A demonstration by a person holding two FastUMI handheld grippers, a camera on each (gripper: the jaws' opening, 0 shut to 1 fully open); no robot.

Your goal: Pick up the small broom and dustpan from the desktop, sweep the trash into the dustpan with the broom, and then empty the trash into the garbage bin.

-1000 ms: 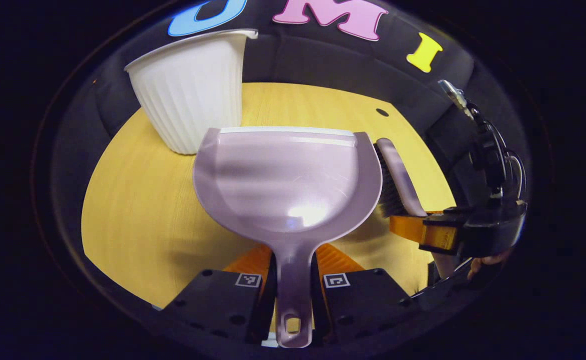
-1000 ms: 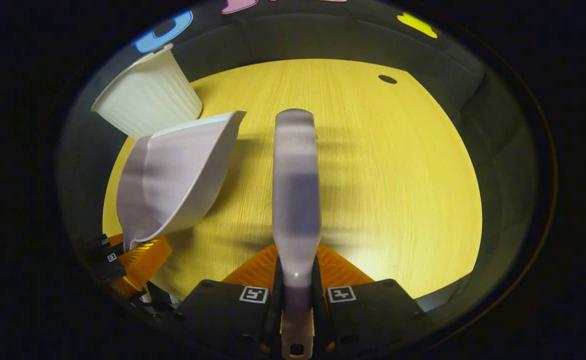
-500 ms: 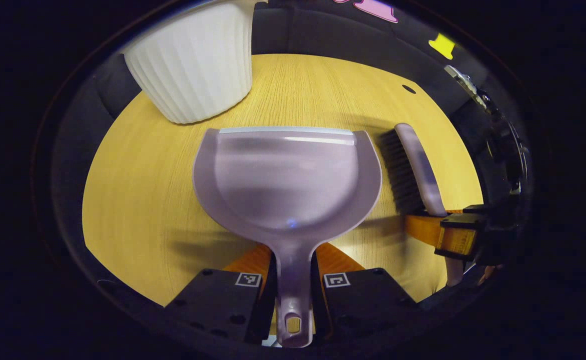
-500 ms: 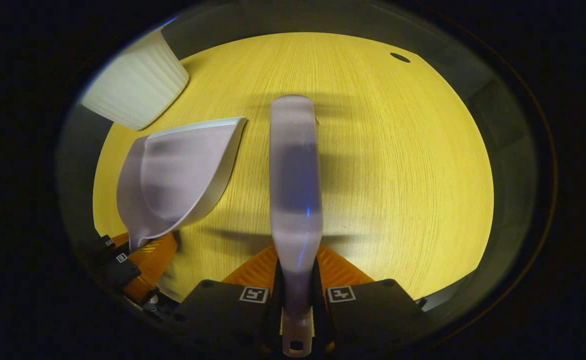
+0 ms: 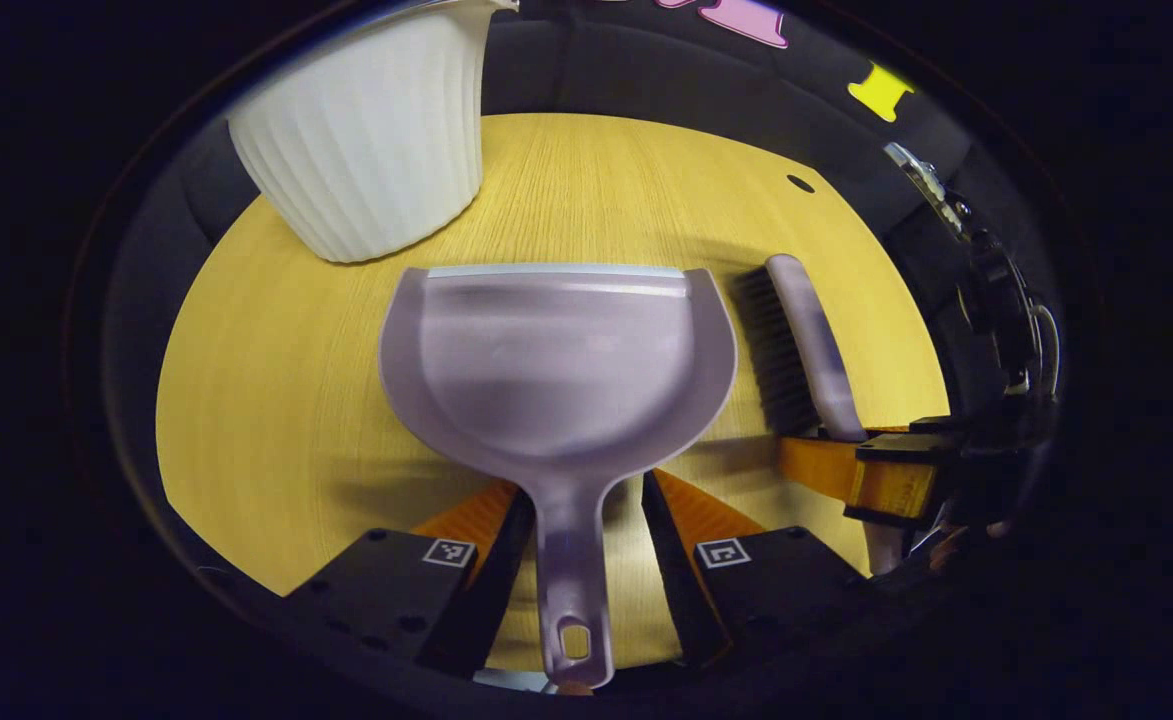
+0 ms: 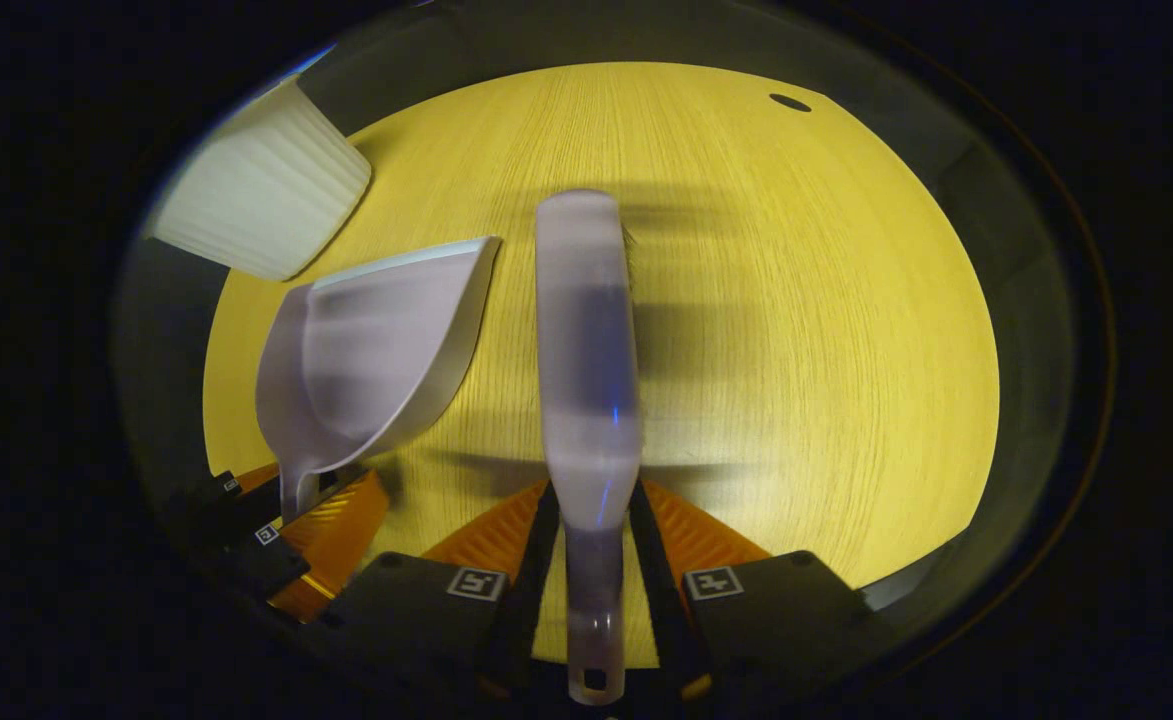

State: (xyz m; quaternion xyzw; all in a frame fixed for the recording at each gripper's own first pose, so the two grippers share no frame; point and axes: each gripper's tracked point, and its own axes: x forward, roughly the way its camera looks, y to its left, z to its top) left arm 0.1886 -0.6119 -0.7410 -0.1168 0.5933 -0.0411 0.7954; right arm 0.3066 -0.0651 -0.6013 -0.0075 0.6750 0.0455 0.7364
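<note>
Dustpan (image 5: 556, 365) scoop bare; bin (image 5: 366, 135) upright beyond, interior hidden

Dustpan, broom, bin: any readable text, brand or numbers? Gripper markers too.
dustpan: no text.
broom: no text.
bin: no text on the ribbed wall.
left gripper: two square coded markers, a pattern, with no words or digits.
right gripper: the same kind of markers, nothing readable.
</note>
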